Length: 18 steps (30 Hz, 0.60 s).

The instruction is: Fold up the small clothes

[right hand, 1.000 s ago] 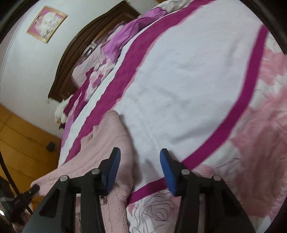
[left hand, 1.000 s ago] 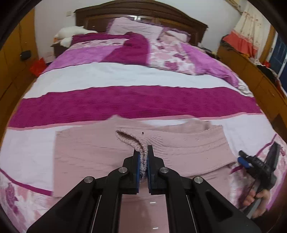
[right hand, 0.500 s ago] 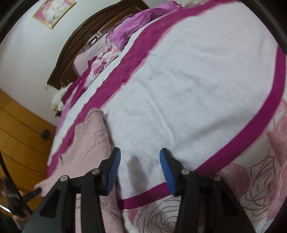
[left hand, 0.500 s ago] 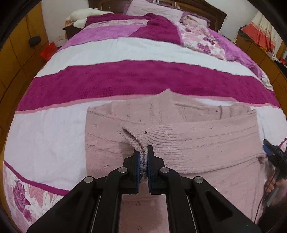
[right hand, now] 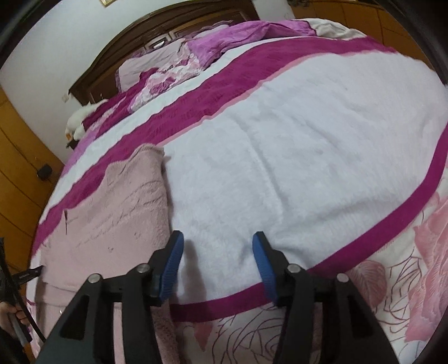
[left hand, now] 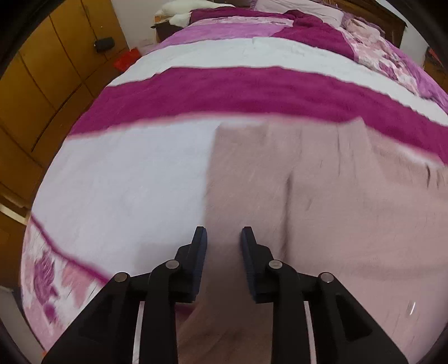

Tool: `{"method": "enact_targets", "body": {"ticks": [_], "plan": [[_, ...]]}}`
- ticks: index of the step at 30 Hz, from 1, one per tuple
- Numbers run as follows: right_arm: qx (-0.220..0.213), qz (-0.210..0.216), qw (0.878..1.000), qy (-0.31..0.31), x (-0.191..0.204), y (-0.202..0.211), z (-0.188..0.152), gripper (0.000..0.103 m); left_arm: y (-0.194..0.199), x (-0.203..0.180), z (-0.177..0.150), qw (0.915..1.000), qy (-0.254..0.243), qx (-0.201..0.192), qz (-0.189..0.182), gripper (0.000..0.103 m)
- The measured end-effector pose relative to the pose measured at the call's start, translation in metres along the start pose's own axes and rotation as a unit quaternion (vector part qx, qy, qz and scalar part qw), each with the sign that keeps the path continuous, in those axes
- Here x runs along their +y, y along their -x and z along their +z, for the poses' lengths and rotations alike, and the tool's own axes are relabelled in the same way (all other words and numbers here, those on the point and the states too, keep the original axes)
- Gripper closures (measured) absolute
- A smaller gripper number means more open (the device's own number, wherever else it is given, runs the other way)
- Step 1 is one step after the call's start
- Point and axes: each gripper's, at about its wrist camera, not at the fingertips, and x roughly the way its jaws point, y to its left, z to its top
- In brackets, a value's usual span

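A pale pink knitted sweater [left hand: 322,196] lies spread flat on a bed [left hand: 126,182] covered with a white, magenta-striped blanket.

Left wrist view: the left gripper [left hand: 224,240] points steeply down over the sweater's near left part. Its 2 fingers [left hand: 200,246] stand clearly apart, with pink knit showing in the gap below them and nothing pinched between the pads. The picture is blurred by motion. The sweater's left edge runs straight up from just beside the left finger, and white blanket lies bare to the left of it. The sweater's far edge sits against the broad magenta stripe [left hand: 224,89].

Right wrist view: the right gripper [right hand: 217,252] hovers over bare white blanket just beside the sweater's right edge [right hand: 165,196]. Its blue-padded fingers [right hand: 172,260] are wide apart, have just been opening further, and hold nothing. To the right, a wide stretch of white blanket is open as far as a thin magenta band [right hand: 392,212] and a rose-printed border [right hand: 406,280]. Pillows [right hand: 156,64] and a dark headboard [right hand: 168,25] lie well beyond.
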Motion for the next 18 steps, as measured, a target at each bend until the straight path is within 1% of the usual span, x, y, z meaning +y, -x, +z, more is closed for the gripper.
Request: {"method": "enact_targets", "body": {"ticks": [1,2,4,5,7,8,9,10,12,13,14,15,16,17,18], "plan": [[-0.001,-0.006,1.0,0.014,0.005,0.004,-0.001,0.043,0.008,0.008,-0.012,1.0,0.003,-0.001,-0.009,0.1],[-0.003,-0.011,1.0,0.029,0.011,0.007,-0.003,0.043,0.022,0.02,-0.03,0.9994,0.015,-0.012,-0.028,0.1],[-0.003,-0.006,0.999,0.053,0.019,0.016,-0.011,0.041,0.045,0.036,-0.06,0.9972,0.037,-0.03,-0.058,0.096],[0.002,-0.002,0.998,0.064,0.023,0.02,-0.015,0.037,0.057,0.047,-0.08,0.9945,0.054,-0.047,-0.076,0.093],[0.018,-0.01,0.996,0.09,0.035,0.029,-0.03,0.036,0.07,0.057,-0.105,0.9895,0.075,-0.075,-0.098,0.093],[0.021,-0.021,0.993,0.111,0.042,0.037,-0.039,0.036,0.076,0.063,-0.121,0.9851,0.087,-0.094,-0.115,0.093],[0.014,-0.031,0.991,0.131,0.05,0.046,-0.047,0.036,0.08,0.066,-0.132,0.982,0.094,-0.104,-0.126,0.093],[-0.002,-0.044,0.987,0.152,0.058,0.06,-0.058,0.036,0.085,0.07,-0.147,0.9769,0.104,-0.12,-0.143,0.093],[-0.031,-0.07,0.981,0.178,0.07,0.085,-0.08,0.031,0.091,0.079,-0.162,0.9681,0.113,-0.149,-0.167,0.093],[-0.04,-0.078,0.98,0.177,0.073,0.095,-0.089,0.023,0.093,0.084,-0.173,0.963,0.115,-0.165,-0.179,0.093],[-0.046,-0.079,0.981,0.17,0.073,0.104,-0.099,0.016,0.093,0.091,-0.185,0.9607,0.117,-0.173,-0.183,0.093],[-0.052,-0.066,0.984,0.155,0.071,0.113,-0.11,0.014,0.089,0.096,-0.192,0.9607,0.121,-0.169,-0.184,0.093],[-0.056,-0.055,0.987,0.141,0.068,0.117,-0.119,0.012,0.082,0.104,-0.197,0.961,0.135,-0.151,-0.188,0.093],[-0.06,-0.043,0.99,0.122,0.061,0.121,-0.13,0.012,0.071,0.117,-0.205,0.959,0.166,-0.112,-0.2,0.093],[-0.063,-0.032,0.993,0.099,0.052,0.122,-0.142,0.012,0.065,0.125,-0.211,0.9553,0.187,-0.088,-0.212,0.093]]}}
